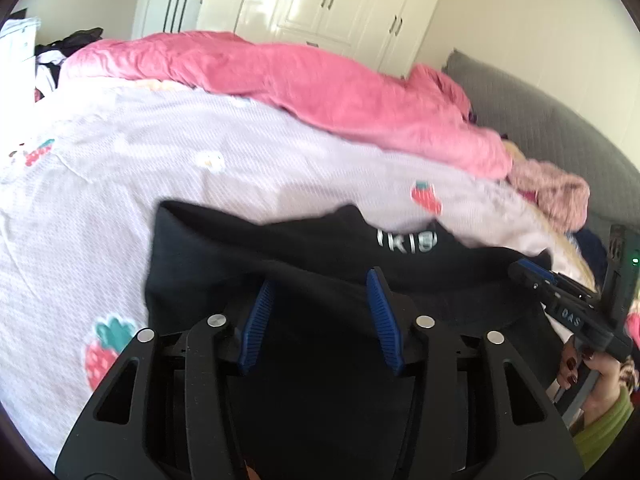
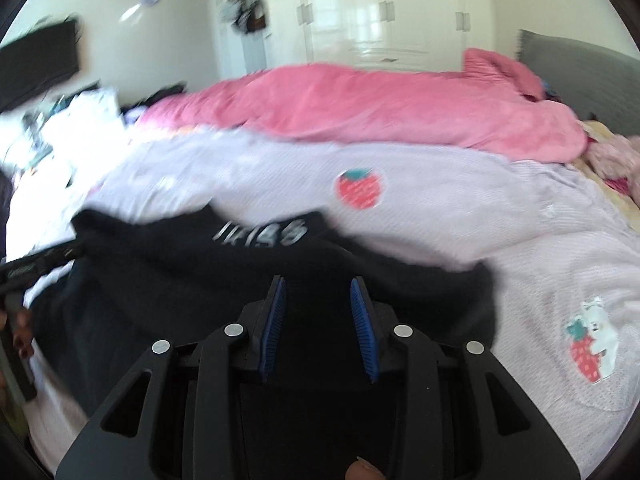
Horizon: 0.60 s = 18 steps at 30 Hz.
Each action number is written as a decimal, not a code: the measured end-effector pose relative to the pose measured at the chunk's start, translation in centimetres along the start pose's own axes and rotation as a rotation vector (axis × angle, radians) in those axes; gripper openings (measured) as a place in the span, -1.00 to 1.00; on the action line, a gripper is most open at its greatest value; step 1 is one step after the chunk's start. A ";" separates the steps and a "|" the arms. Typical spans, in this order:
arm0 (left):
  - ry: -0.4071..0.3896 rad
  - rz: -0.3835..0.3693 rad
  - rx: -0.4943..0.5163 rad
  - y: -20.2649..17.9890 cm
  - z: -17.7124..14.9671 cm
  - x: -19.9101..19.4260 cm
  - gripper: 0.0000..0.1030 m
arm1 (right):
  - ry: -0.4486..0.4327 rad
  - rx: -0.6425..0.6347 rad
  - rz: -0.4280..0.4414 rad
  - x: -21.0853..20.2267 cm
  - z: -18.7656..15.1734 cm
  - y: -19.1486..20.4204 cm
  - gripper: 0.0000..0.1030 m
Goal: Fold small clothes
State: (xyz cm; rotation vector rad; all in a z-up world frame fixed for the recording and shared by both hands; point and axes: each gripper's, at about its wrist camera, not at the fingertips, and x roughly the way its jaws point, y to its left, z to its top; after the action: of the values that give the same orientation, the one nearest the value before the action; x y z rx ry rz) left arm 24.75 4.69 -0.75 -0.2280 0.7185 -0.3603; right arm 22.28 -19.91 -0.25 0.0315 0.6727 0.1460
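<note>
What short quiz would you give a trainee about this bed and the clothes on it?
1. True or false: the black garment with white lettering lies on top of the pink blanket.
2. Which fruit is printed on the pale sheet? A cherries, B strawberries, C lemons.
3. Fill in: against the far wall behind the bed stands a white ____.

Key:
1. False: it lies on the pale sheet, nearer the cameras than the pink blanket.
2. B.
3. Wardrobe.
</note>
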 end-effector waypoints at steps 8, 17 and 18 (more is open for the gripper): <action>-0.047 0.023 -0.073 2.4 1.1 -0.9 -0.12 | -0.118 0.055 -0.028 -4.1 0.3 -2.6 -0.16; -0.049 0.099 -0.156 5.1 1.2 -1.8 -0.04 | -0.071 0.071 -0.117 -3.8 -1.1 -3.6 0.06; -0.042 0.107 -0.171 5.6 1.1 -1.8 -0.04 | -0.052 0.083 -0.131 -3.5 -1.1 -4.0 0.09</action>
State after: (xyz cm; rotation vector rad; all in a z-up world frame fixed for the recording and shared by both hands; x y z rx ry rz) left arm 25.62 10.65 -0.64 -0.3560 0.7177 -0.1918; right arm 19.43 -24.39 0.72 0.0704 0.6264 -0.0086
